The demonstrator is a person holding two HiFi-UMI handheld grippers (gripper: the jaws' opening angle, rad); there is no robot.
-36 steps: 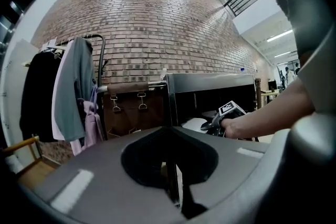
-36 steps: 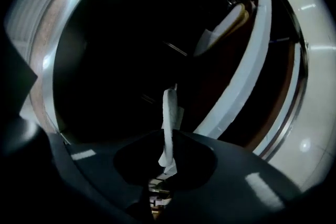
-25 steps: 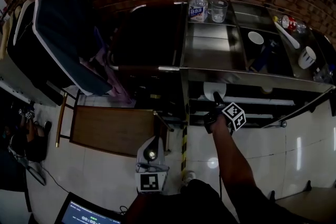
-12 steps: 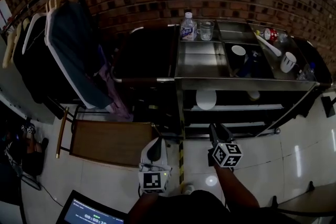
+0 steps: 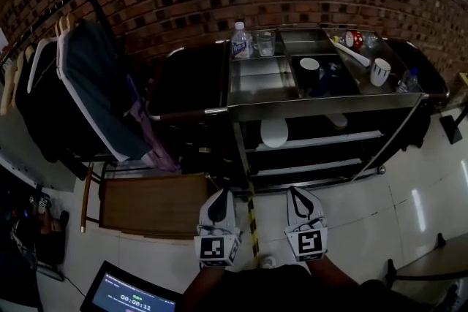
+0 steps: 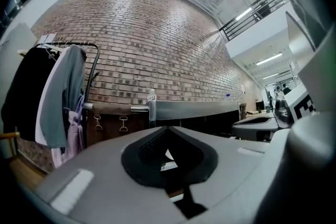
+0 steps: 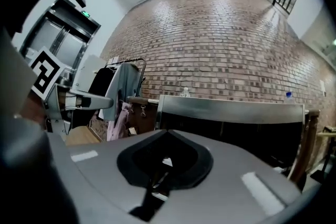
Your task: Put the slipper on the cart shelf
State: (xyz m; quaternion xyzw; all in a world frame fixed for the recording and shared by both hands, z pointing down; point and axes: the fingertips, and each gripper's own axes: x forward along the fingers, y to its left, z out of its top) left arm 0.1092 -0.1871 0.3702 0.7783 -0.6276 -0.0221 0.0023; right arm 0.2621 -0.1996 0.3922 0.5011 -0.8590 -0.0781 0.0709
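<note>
The left tool (image 5: 217, 195) and right tool (image 5: 297, 192) are both closed and empty; the white slipper (image 5: 275, 132) lies on the steel cart (image 5: 314, 106) shelf.

In the head view the cart's (image 5: 307, 104) lower shelves lie in deep shadow, so the pale round thing (image 5: 275, 132) on the middle shelf cannot be identified. The red-and-white item (image 5: 353, 38) on top is too small to tell. The laptop (image 5: 128, 294) is cut off by the bottom edge, and in the gripper views the left gripper (image 6: 167, 157) and right gripper (image 7: 164, 164) hide the cart's lower shelves.
</note>
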